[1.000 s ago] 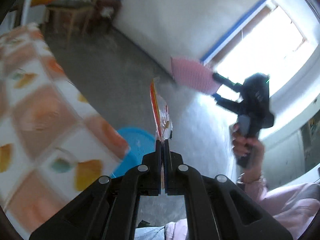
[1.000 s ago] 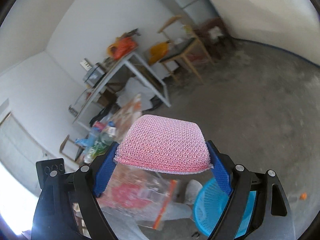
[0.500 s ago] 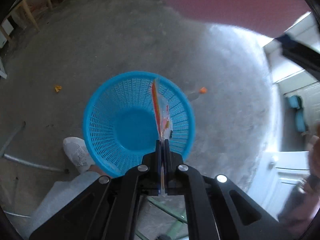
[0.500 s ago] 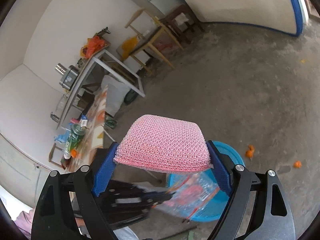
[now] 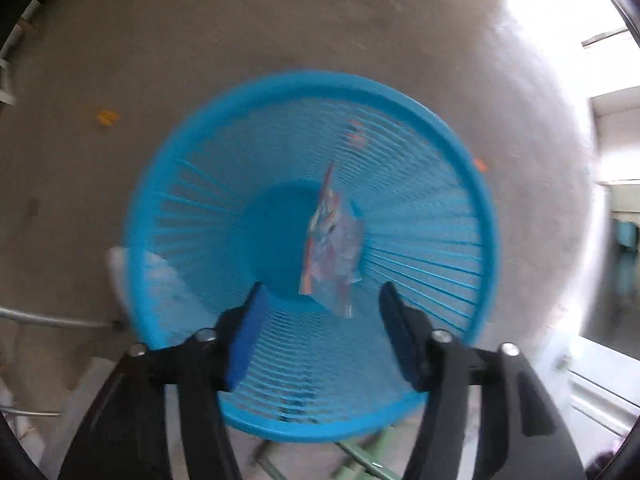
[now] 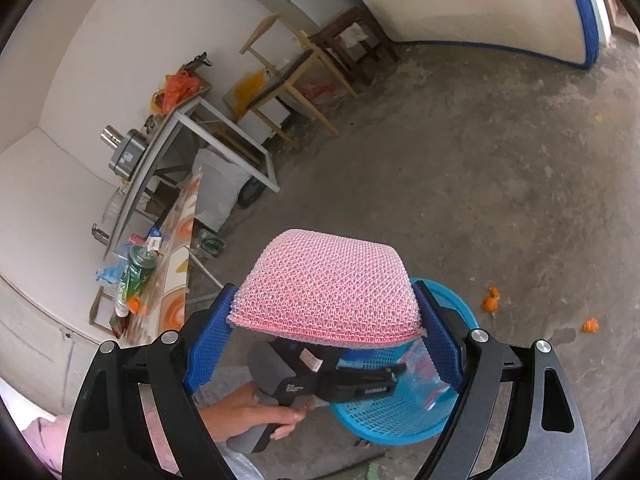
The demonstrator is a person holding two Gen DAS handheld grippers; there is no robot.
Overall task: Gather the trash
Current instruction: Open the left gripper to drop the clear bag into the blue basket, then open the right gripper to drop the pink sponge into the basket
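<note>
Bare concrete floor (image 5: 280, 32) is filling the left wrist view, with the blue basket (image 5: 460, 152) standing on it directly beneath your left gripper (image 5: 320, 320). A second ago this gripper was pinched flat on the clear plastic wrapper (image 5: 332, 248) near a patterned tablecloth; now you are pointing it straight down over the basket, and its jaws are opening. The wrapper is sitting between the blue pads (image 5: 248, 340) but touching neither, so it is dropping free toward the basket's solid bottom. Judge this piece as delivered, or about to be.

Your right gripper (image 6: 326, 332) is keeping the same wide spread as before and is gripping the pink mesh sponge (image 6: 328, 280) by its two sides. In the right wrist view it is hanging above and just beside the basket (image 6: 400, 432), with your left hand (image 6: 248, 416) and its tool below it.

Orange scraps (image 6: 490, 302) are lying on the floor, apart from the basket. Whether the sponge counts as trash cannot be told from the frames; if it does, it is probably the next item to release.
</note>
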